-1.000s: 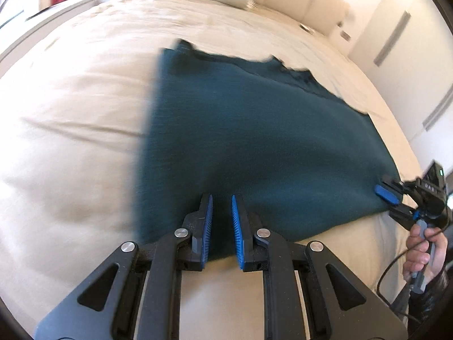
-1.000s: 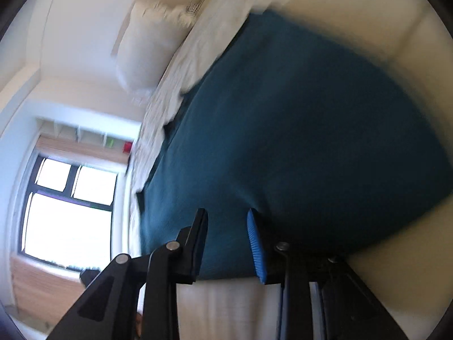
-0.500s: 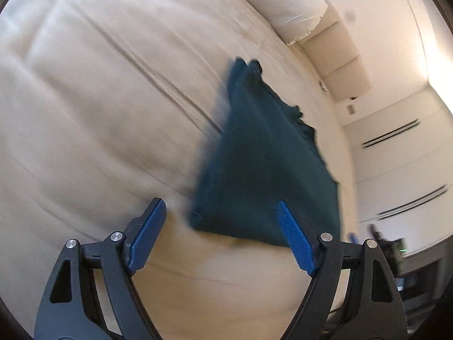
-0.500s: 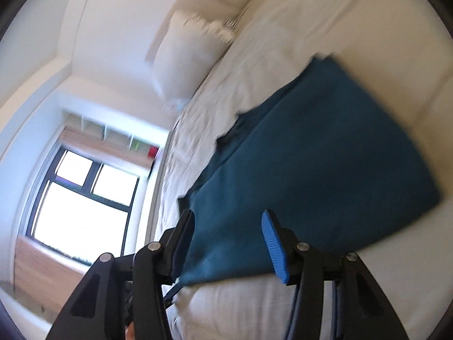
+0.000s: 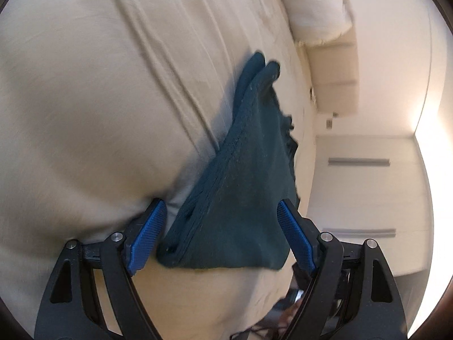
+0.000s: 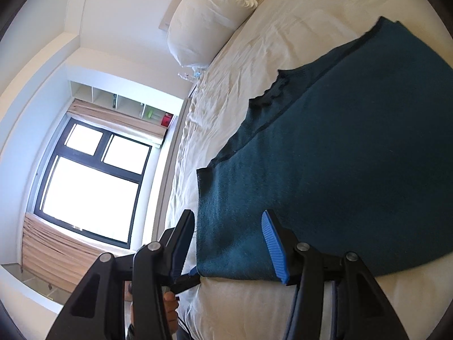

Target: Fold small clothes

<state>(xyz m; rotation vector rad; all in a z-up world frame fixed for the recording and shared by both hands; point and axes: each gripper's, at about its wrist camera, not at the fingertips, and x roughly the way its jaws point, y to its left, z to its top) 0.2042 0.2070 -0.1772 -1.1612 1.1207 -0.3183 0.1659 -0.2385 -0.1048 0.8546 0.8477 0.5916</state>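
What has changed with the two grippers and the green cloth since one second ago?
Both grippers let go: the left gripper and the right gripper, nearly shut before, now stand open and have drawn back to the near edge of the folded teal garment. The garment stays flat on the bed.

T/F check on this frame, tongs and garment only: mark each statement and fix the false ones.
1. The teal garment lies on the bed. True.
2. The left tongs are clamped shut on the garment. False: the pads stand apart, with the garment's corner between them but not pinched.
3. The right tongs are open over the garment's near edge. True.
4. The garment is red. False: it is dark teal.
5. A white pillow sits at the head of the bed. True.
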